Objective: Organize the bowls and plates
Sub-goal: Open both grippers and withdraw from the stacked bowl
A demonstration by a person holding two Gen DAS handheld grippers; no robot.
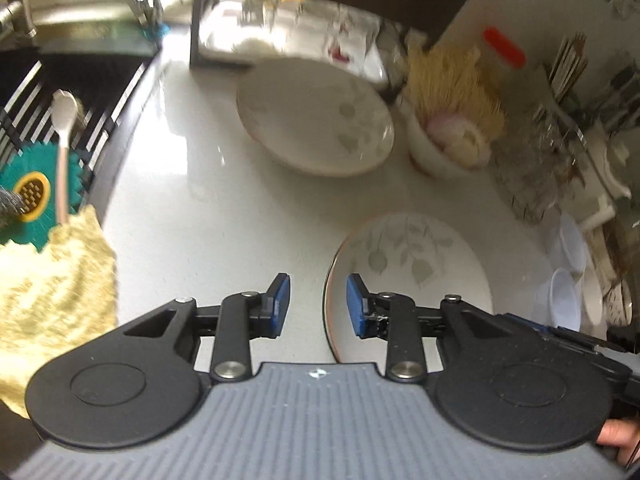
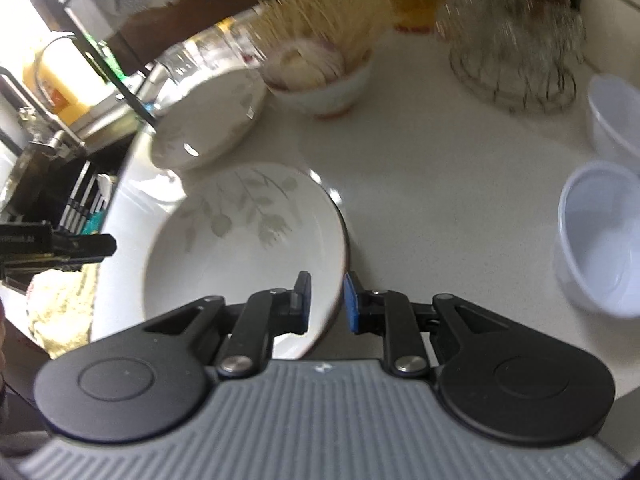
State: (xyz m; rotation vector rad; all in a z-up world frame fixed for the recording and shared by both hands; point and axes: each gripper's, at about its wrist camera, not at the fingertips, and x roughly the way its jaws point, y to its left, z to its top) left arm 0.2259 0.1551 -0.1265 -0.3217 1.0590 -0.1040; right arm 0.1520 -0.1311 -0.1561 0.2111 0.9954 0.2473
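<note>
A leaf-patterned plate (image 1: 408, 264) (image 2: 248, 248) is on the white counter (image 1: 224, 216), its near edge looking raised. My right gripper (image 2: 327, 300) is shut on the plate's right rim, one pad inside the rim and one outside. My left gripper (image 1: 319, 304) stands open at the plate's left rim. That rim runs through the gap, but the blue pads do not press on it. A second leaf-patterned plate (image 1: 316, 116) (image 2: 208, 120) lies farther back near the sink.
A white cup of bamboo sticks (image 1: 444, 136) (image 2: 320, 80) stands behind the plates, beside a wire basket (image 1: 536, 160) (image 2: 512, 60). Two clear plastic bowls (image 1: 564, 300) (image 2: 600, 240) sit at the right. The sink rack (image 1: 24, 104) with a white spoon (image 1: 64, 128) and a yellow cloth (image 1: 52, 292) are left.
</note>
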